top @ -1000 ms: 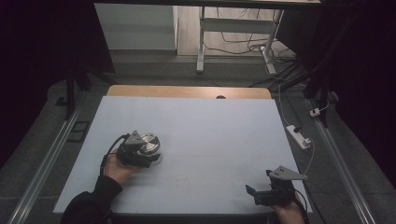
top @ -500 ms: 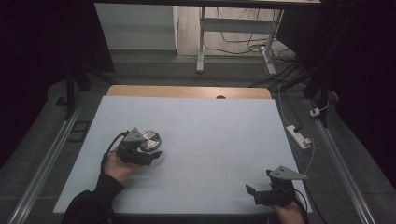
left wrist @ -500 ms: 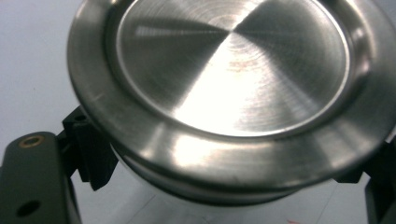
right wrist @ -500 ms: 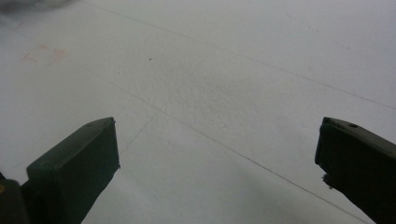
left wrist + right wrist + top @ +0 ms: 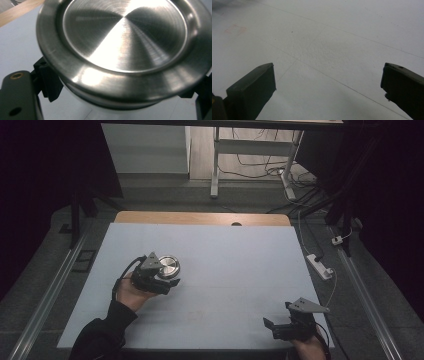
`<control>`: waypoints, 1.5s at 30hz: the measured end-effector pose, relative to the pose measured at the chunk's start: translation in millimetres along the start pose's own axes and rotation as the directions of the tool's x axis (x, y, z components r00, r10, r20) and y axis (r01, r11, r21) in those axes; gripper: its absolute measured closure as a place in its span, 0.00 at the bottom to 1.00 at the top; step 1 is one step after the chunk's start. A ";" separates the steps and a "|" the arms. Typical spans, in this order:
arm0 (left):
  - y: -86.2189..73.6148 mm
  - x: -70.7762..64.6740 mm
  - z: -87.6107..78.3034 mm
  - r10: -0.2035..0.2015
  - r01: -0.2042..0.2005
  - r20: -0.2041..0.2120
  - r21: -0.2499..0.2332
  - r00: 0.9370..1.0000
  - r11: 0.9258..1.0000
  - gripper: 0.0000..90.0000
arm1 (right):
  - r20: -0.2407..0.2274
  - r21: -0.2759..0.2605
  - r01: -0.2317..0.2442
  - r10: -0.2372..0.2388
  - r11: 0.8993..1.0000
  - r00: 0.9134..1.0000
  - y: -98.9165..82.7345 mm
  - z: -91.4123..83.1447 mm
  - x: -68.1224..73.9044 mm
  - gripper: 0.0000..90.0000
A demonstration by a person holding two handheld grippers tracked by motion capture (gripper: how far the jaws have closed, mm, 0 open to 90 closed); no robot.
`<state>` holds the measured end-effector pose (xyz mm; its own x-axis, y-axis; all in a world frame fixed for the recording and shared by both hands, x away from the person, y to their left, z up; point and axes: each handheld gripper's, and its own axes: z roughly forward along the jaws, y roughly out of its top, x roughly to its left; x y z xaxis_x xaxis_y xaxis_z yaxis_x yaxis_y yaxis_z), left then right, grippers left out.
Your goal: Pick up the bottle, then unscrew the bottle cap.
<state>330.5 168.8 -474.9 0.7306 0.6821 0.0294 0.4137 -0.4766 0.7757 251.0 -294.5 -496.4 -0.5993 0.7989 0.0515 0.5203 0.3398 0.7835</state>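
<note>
On the left side of the pale blue table [image 5: 225,270], the person's left hand [image 5: 131,292] holds the left gripper [image 5: 167,281] around a round shiny metal pot [image 5: 168,266]. Its black jaws press against the pot's sides just under the wide rim, one on each side, so I think the rim helps stop the pot from slipping down. The pot looks tipped a little and may be just off the table, but I cannot tell for sure. Over on the right, near the front edge, the right gripper [image 5: 273,328] rests low with its jaws spread wide and nothing between them. It seems to be waiting out of the way.
</note>
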 end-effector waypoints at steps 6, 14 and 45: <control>14.1 -5.2 4.6 0.001 -0.001 0.020 -0.004 1.000 1.000 0.17 | 0.000 -0.001 0.001 -0.001 1.000 1.000 -0.1 -0.2 0.0 0.00; 31.5 -14.8 10.6 0.004 -0.004 0.074 0.005 0.997 1.000 0.17 | 0.000 -0.002 0.001 -0.001 1.000 1.000 -0.1 -0.2 0.0 0.00; 53.6 -52.9 27.3 0.069 -0.068 0.183 -0.008 0.981 0.998 0.17 | 0.002 -0.019 -0.001 0.001 1.000 1.000 0.0 -2.2 -0.2 0.00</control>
<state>328.9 92.0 -452.1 0.8443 0.5348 -0.0333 0.3584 -0.5176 0.7769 249.7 -295.8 -495.0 -0.5981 0.7998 0.0510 0.5090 0.3299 0.7951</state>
